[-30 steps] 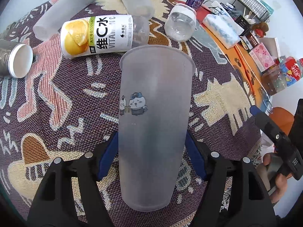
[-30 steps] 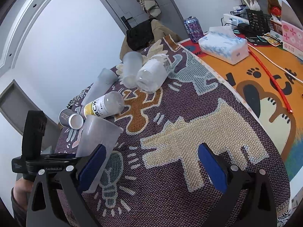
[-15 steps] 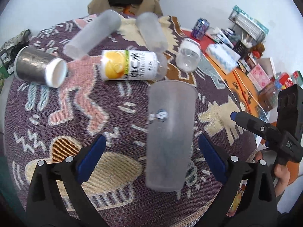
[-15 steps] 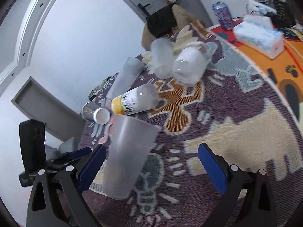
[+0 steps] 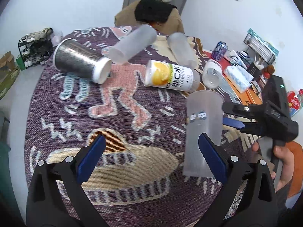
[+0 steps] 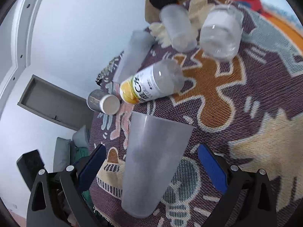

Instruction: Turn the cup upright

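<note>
A frosted plastic cup (image 5: 202,132) with a small cartoon sticker stands upright, mouth up, on the patterned rug. In the left wrist view it is just right of my open, empty left gripper (image 5: 151,158), behind its right finger. In the right wrist view the same cup (image 6: 153,160) stands between the wide-open fingers of my right gripper (image 6: 151,170), not touched by either pad. The right gripper also shows in the left wrist view (image 5: 246,119), held by a hand at the right.
Lying on the rug (image 5: 123,117) behind the cup: a yellow-labelled bottle (image 5: 170,75), a silver cup with a white base (image 5: 79,60), two frosted cups (image 5: 132,45) (image 5: 181,49) and a clear jar (image 5: 213,74). An orange mat with clutter (image 5: 244,77) lies at the right.
My left gripper opened, let go of the cup and drew back to the left. The cup stays standing. My right gripper moved in around the cup.
</note>
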{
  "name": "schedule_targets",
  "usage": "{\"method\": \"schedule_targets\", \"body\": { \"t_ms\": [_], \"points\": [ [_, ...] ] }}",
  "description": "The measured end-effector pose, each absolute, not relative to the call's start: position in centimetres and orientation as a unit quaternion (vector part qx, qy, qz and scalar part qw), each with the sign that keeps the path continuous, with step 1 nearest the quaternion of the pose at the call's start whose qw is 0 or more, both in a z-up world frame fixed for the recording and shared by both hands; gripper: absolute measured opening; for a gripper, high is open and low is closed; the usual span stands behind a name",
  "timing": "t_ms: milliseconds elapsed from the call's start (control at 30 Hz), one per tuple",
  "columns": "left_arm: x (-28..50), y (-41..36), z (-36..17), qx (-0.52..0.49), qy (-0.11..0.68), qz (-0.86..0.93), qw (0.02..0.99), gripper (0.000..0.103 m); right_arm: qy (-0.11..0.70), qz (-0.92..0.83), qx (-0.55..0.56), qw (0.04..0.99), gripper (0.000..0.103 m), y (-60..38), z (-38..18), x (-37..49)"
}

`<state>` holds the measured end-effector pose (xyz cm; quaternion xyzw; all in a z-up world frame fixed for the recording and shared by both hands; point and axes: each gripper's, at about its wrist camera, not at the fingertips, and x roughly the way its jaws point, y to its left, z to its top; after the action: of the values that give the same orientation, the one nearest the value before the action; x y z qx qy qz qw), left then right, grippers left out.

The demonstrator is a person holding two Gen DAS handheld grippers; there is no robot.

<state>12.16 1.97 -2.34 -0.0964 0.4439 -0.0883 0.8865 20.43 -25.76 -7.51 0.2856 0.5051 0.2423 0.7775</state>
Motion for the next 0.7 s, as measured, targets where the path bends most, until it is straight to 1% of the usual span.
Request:
{"method": "schedule_targets", "body": {
  "t_ms": [100, 133, 167, 200, 267, 467, 633, 700],
  "points": [
    [11.7, 2.9, -2.3, -0.102, 0.438, -0.08, 0.89, 0.097, 0.523, 0.236, 0.295, 0.764, 0.095, -25.0, -8.7, 21.5],
    [11.5, 3.2, -2.3, -0.103, 0.436, -0.077, 0.891, 0.097, 0.527, 0.235, 0.299, 0.76, 0.091, -24.8, -9.1, 21.7],
    [11.3, 3.3, -2.4, -0.105, 0.436, -0.075, 0.891, 0.097, 0.532, 0.235, 0.3, 0.756, 0.084, -24.6, -9.5, 22.1],
    [11.2, 3.5, -2.5, -0.107, 0.435, -0.074, 0.891, 0.097, 0.538, 0.237, 0.302, 0.75, 0.079, -24.3, -10.0, 22.5],
    [10.9, 3.9, -2.6, -0.112, 0.434, -0.075, 0.891, 0.097, 0.543, 0.25, 0.308, 0.74, 0.076, -24.0, -10.6, 23.0],
    [9.9, 4.5, -2.0, -0.114, 0.414, -0.072, 0.9, 0.097, 0.505, 0.273, 0.294, 0.764, 0.074, -24.3, -8.5, 21.8],
    [9.2, 4.8, -1.3, -0.119, 0.394, -0.07, 0.909, 0.097, 0.439, 0.275, 0.221, 0.826, 0.073, -24.2, -3.9, 19.4],
    [8.9, 4.9, -1.0, -0.121, 0.388, -0.068, 0.911, 0.097, 0.405, 0.265, 0.174, 0.858, 0.073, -23.7, -2.0, 18.0]
  ]
}}
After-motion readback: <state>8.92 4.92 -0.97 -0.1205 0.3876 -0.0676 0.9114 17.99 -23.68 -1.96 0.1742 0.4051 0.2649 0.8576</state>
